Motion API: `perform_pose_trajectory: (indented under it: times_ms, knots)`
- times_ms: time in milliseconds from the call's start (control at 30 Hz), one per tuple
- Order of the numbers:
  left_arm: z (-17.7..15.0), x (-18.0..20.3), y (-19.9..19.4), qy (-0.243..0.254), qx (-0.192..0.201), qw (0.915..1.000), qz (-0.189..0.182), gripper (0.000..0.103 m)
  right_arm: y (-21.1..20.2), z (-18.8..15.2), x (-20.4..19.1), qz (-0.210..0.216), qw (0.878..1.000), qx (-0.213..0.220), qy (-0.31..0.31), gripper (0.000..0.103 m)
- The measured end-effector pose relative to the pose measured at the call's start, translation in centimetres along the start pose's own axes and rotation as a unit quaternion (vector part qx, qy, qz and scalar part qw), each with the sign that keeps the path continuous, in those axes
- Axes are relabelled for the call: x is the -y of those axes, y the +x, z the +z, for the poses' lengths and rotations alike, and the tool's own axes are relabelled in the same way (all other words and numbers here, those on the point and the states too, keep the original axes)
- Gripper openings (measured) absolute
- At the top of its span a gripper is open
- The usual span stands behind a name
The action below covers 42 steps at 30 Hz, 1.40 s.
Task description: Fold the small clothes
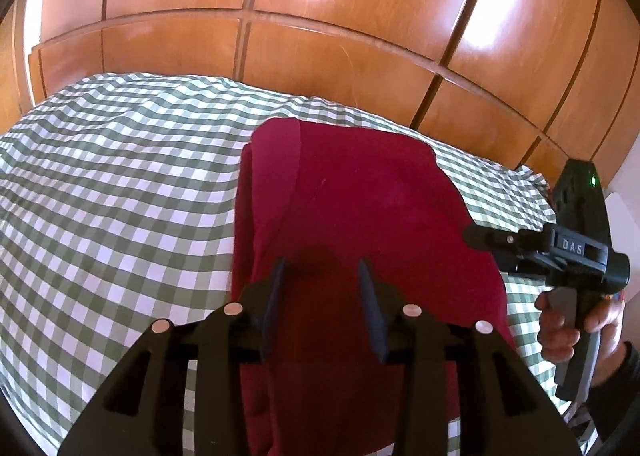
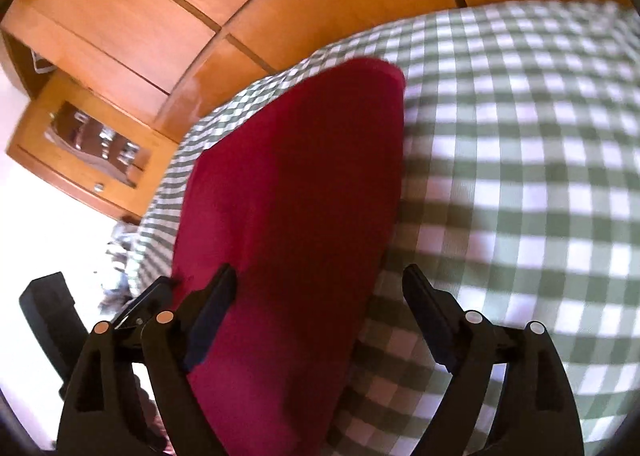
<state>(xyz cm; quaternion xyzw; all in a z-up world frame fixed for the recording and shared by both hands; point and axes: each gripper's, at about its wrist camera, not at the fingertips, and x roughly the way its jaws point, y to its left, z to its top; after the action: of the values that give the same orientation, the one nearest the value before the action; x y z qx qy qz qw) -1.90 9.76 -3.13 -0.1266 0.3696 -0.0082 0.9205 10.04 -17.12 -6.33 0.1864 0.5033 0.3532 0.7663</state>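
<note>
The dark red folded cloth garment (image 1: 360, 216) lies on the green-and-white checked bedcover (image 1: 120, 196), long axis running near-to-far, directly beneath the open, empty left gripper (image 1: 323, 288); the right gripper (image 2: 320, 296), jaws spread wide, straddles its near right edge.

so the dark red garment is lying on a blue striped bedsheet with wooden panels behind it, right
Not quite. The dark red garment lies on a green and white checked bedsheet, not a blue striped one. The left wrist view shows it, with the wooden panels behind.
</note>
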Motion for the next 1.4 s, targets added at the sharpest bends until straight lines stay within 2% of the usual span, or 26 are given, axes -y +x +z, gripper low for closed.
perform_pose_trajectory:
  times_ms: [200, 333, 533, 667, 733, 800, 833, 1067, 1200, 1400]
  knots:
    - [-0.1, -0.2, 0.2, 0.001, -0.002, 0.9999, 0.01, 0.037, 1.4, 0.0, 0.3, 0.05, 0.998, -0.019, 0.02, 0.084]
    - [-0.4, -0.5, 0.6, 0.0, -0.005, 0.9999, 0.016, 0.037, 3.0, 0.3, -0.4, 0.069, 0.997, -0.03, 0.019, 0.084]
    - [-0.7, -0.8, 1.2, 0.0, -0.008, 0.9997, 0.022, 0.038, 4.9, 0.9, -1.5, 0.074, 0.996, -0.048, 0.0, 0.085]
    - [-1.0, -0.9, 1.5, -0.001, -0.005, 0.9996, 0.026, 0.038, 6.1, 1.2, -2.6, 0.06, 0.996, -0.055, -0.02, 0.084]
    - [-1.2, -1.0, 1.6, -0.005, -0.004, 0.9996, 0.028, 0.038, 6.0, 0.9, -2.7, 0.052, 0.997, -0.056, -0.027, 0.081]
    - [-1.3, -1.3, 1.7, -0.009, -0.003, 0.9997, 0.024, 0.038, 5.9, 0.8, -3.0, 0.046, 0.997, -0.056, -0.035, 0.069]
    - [-1.4, -1.4, 1.8, -0.011, -0.003, 0.9997, 0.021, 0.038, 5.8, 0.6, -3.4, 0.044, 0.997, -0.055, -0.037, 0.066]
    - [-1.9, -1.1, 1.7, -0.008, 0.005, 0.9996, 0.027, 0.038, 4.0, 0.0, -5.4, 0.03, 0.997, -0.026, -0.064, 0.046]
    - [-1.7, 0.0, 1.4, -0.002, 0.007, 0.9997, 0.024, 0.036, 1.4, -0.6, -6.5, 0.016, 0.996, -0.001, -0.085, 0.043]
    - [-0.2, 3.8, 2.5, 0.022, 0.0, 0.9997, -0.011, 0.033, -3.4, -0.6, -5.2, -0.011, 0.995, 0.04, -0.085, 0.042]
